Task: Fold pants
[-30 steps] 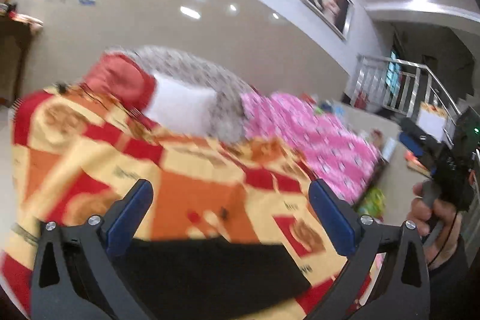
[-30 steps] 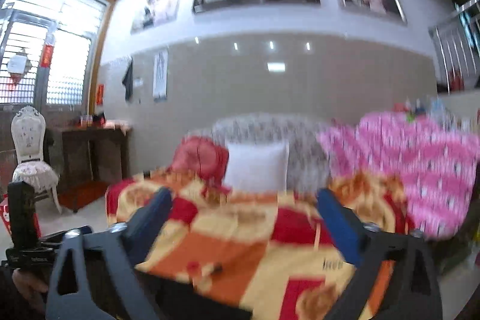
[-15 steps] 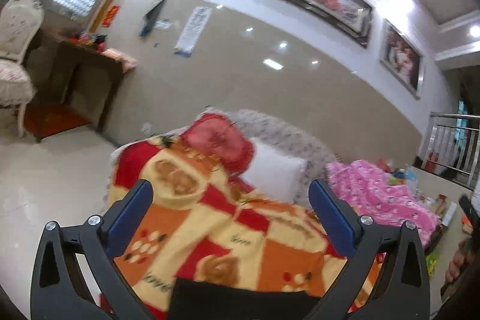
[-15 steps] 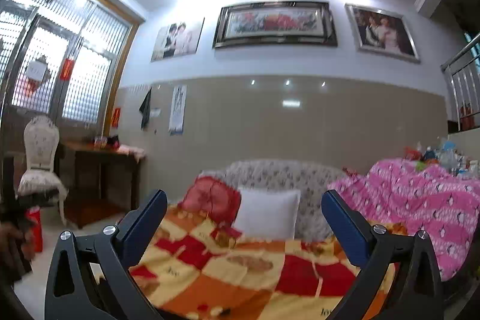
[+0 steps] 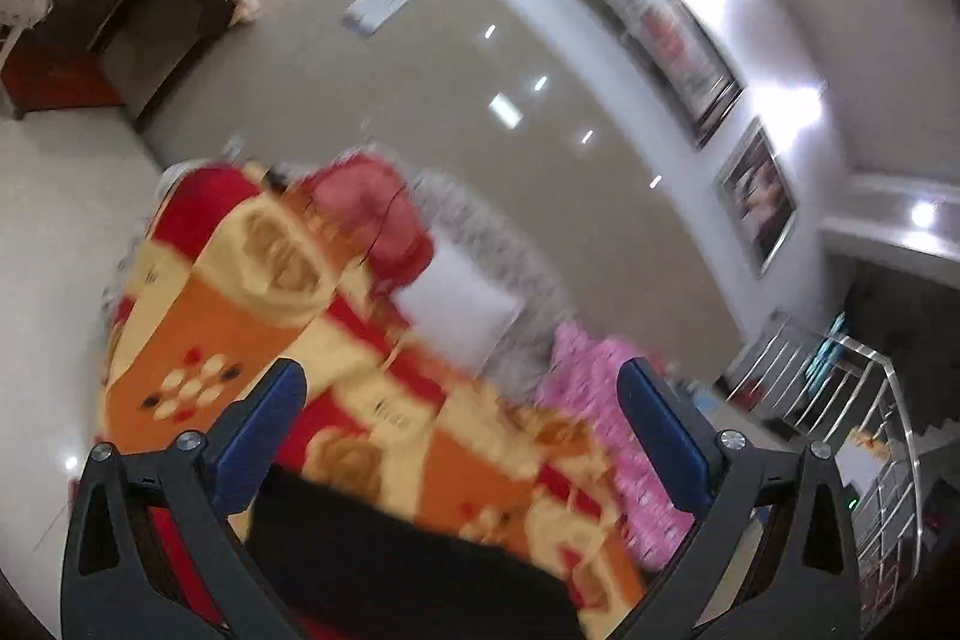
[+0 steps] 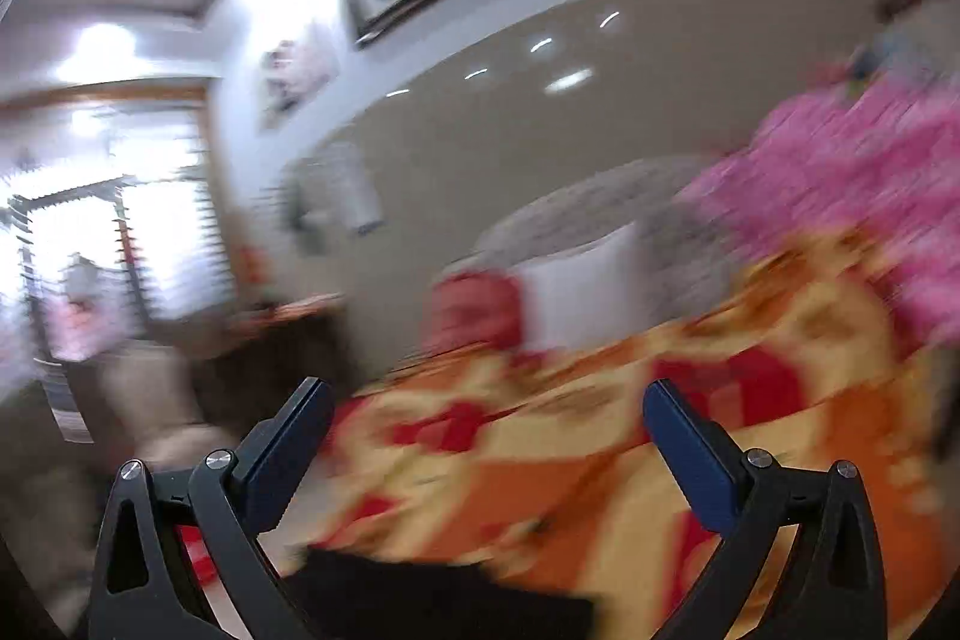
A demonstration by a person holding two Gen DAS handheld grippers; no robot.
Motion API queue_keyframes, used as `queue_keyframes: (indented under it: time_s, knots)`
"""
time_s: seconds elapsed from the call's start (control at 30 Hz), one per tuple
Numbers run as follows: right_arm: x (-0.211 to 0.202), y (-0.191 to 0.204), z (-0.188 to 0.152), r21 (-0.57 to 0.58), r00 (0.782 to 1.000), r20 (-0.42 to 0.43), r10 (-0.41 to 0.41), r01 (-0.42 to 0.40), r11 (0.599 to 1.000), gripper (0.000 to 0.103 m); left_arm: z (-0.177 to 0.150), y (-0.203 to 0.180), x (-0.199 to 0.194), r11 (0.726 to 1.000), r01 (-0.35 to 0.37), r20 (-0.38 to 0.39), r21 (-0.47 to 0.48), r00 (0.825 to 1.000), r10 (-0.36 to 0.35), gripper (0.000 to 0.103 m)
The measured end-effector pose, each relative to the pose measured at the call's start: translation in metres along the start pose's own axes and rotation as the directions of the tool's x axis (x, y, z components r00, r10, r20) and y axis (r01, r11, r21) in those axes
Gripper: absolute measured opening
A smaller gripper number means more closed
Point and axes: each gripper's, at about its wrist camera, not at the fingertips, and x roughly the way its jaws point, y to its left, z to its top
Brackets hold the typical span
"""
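Pants [image 5: 408, 574], black and lying as a flat dark slab, sit at the near edge of the bed, low in both my wrist views; in the right view they [image 6: 444, 604] appear as a dark strip along the bottom. My left gripper [image 5: 462, 412] hangs above them with its blue fingers [image 5: 264, 424] spread wide, gripping nothing. My right gripper [image 6: 489, 436] is likewise spread wide and empty, its fingers [image 6: 690, 454] apart over the bedding.

Under the pants lies a blanket [image 5: 240, 316] patterned in orange, red and cream, covering the bed. At its far end I note a red cushion [image 5: 372, 214] touching a white pillow [image 5: 456, 310], both against a grey patterned headboard [image 6: 576, 208]. A pink cover [image 5: 606, 400] lies just beside the blanket on the right side.

Beyond, a beige tiled wall [image 5: 420, 100] carries framed pictures [image 5: 654, 22]. A dark wooden table [image 5: 150, 4] stands at left, a metal stair railing [image 5: 840, 400] at right. Right view is heavily blurred; a bright window [image 6: 108, 232] shows at its left.
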Motion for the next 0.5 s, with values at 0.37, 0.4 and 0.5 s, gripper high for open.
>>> queue_keyframes:
  time_s: [0.37, 0.4, 0.5]
  knots:
    - [0.064, -0.017, -0.116, -0.340, 0.938, -0.142, -0.316, 0.254, 0.905, 0.103, -0.085, 0.093, 0.053, 0.946, -0.214, -0.342, -0.244, 0.932, 0.122, 0.103]
    - [0.070, -0.024, -0.131, -0.353, 0.926, -0.164, -0.341, 0.267, 0.896, 0.103, -0.095, 0.097, 0.050, 0.935, -0.229, -0.350, -0.270, 0.928, 0.126, 0.103]
    - [0.085, -0.053, -0.175, -0.288, 0.894, -0.242, -0.378, 0.306, 0.908, 0.103, -0.116, 0.102, 0.047, 0.919, -0.212, -0.360, -0.332, 0.929, 0.084, 0.103]
